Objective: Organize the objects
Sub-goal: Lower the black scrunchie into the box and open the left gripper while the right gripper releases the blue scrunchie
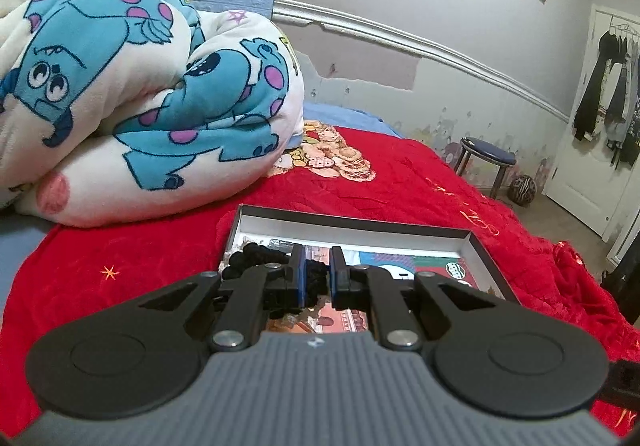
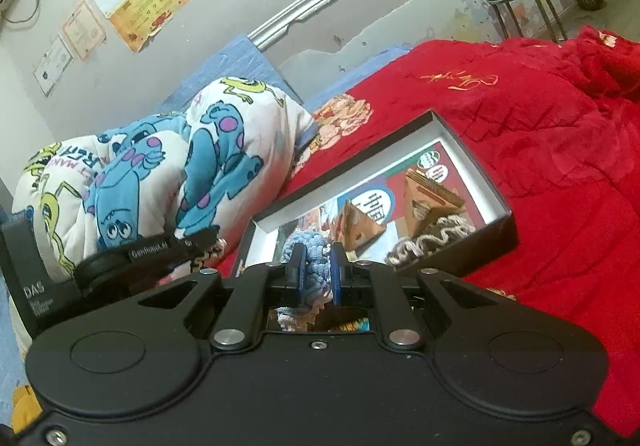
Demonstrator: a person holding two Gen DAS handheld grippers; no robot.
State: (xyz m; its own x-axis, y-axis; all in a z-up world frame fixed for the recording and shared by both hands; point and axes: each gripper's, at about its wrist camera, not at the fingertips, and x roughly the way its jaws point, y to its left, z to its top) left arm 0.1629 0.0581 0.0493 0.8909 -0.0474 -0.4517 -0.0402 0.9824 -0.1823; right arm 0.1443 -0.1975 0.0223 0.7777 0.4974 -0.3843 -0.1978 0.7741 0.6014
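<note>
A shallow black box (image 1: 352, 224) with a white inside and a colourful printed card on its floor lies on the red bedspread (image 1: 400, 182). My left gripper (image 1: 317, 266) is shut on a black scrunchie (image 1: 256, 260) over the box's near left corner. In the right wrist view the same box (image 2: 472, 154) holds a beige scrunchie (image 2: 428, 240) at its near edge. My right gripper (image 2: 317, 266) is shut on a light blue scrunchie (image 2: 310, 242) above the box's near left end. The left gripper's body (image 2: 152, 250) shows to the left of it.
A rolled white blanket with blue monsters (image 1: 132, 106) lies on the bed just left of the box. A blue stool (image 1: 486, 156) and a striped ball (image 1: 524, 190) stand on the floor past the bed. A white door with hanging clothes (image 1: 608, 94) is at the far right.
</note>
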